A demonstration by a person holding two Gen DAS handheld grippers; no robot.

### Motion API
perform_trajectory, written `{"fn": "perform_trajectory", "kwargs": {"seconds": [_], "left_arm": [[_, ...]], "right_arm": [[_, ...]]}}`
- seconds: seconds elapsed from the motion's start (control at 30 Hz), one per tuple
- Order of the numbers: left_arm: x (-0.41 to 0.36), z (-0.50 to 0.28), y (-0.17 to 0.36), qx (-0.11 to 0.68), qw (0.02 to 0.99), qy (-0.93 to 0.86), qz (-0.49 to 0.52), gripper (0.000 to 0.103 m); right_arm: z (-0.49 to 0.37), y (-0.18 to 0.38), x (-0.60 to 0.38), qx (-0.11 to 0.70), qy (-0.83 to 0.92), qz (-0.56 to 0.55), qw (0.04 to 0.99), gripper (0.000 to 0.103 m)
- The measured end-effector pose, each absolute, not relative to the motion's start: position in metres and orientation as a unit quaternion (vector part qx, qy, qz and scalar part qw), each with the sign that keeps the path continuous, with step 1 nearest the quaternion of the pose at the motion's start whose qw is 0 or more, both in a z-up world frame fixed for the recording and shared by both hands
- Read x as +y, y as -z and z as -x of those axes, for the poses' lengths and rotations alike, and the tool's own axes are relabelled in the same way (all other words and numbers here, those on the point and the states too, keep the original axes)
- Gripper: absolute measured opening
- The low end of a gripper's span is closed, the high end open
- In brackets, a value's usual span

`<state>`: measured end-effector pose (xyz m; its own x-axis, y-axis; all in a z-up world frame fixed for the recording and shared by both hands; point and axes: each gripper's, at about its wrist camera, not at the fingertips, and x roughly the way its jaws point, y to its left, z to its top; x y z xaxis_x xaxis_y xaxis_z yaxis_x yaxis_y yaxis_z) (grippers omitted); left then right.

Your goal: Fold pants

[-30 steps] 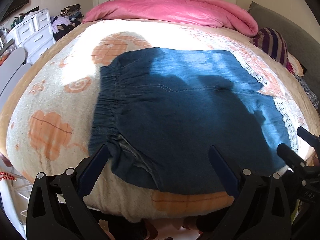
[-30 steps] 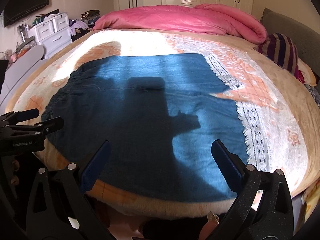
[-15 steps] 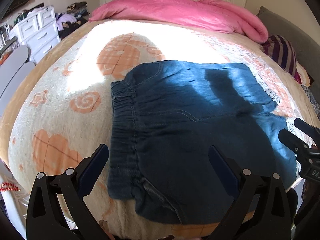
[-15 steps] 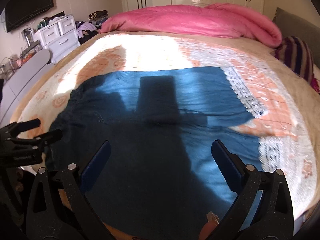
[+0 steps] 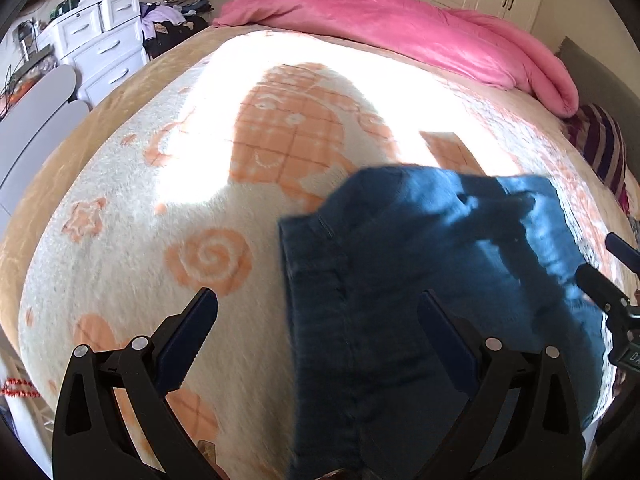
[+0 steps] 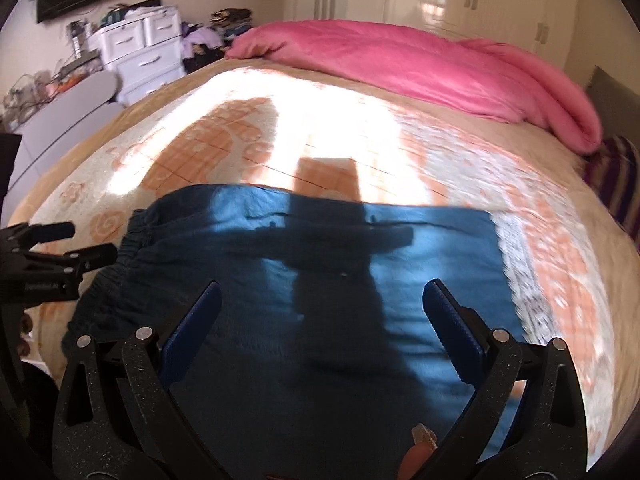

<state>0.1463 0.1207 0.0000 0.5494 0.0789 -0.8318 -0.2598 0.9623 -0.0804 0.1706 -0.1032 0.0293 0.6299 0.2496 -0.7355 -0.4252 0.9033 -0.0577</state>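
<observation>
The bed fills pretty much both views, covered with a cream blanket with orange patterns, sun hitting the middle of it hard. A pink duvet is bunched up along the far edge, and a striped pillow sits at the far right corner. Off the bed's left side there's a white drawer unit with a heap of clothes next to it. The pants, blue denim, lie flat near the bed's front edge, elastic waistband on the left, pointing toward the left edge, legs running toward the right; there's a big dark shadow across the middle of them. The left gripper hangs over the waistband end, jaws wide apart, nothing between them, one finger over blanket and the other over denim. The right gripper hovers over the middle of the pants, jaws spread too, empty. Both views are a bit motion-blurred, so I can't tell finer fabric details.
</observation>
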Motion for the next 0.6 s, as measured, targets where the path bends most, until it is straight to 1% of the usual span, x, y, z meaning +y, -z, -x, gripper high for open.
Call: {"fn": "perform_trajectory", "kwargs": {"seconds": [0.2, 0.33, 0.47, 0.6], "left_arm": [[0.147, -0.174, 0.007, 0.462, 0.876, -0.106, 0.087, 0.099], [0.152, -0.190, 0.014, 0.447, 0.886, -0.095, 0.078, 0.099], [0.150, -0.203, 0.026, 0.456, 0.884, -0.069, 0.073, 0.099], [0.146, -0.216, 0.036, 0.462, 0.883, -0.060, 0.054, 0.097]], "right_arm": [[-0.201, -0.022, -0.077, 0.378, -0.197, 0.179, 0.887, 0.095], [-0.228, -0.013, -0.065, 0.396, -0.209, 0.188, 0.874, 0.095], [-0.257, -0.004, -0.053, 0.405, -0.213, 0.216, 0.863, 0.095], [-0.283, 0.006, -0.048, 0.426, -0.239, 0.212, 0.846, 0.095]]}}
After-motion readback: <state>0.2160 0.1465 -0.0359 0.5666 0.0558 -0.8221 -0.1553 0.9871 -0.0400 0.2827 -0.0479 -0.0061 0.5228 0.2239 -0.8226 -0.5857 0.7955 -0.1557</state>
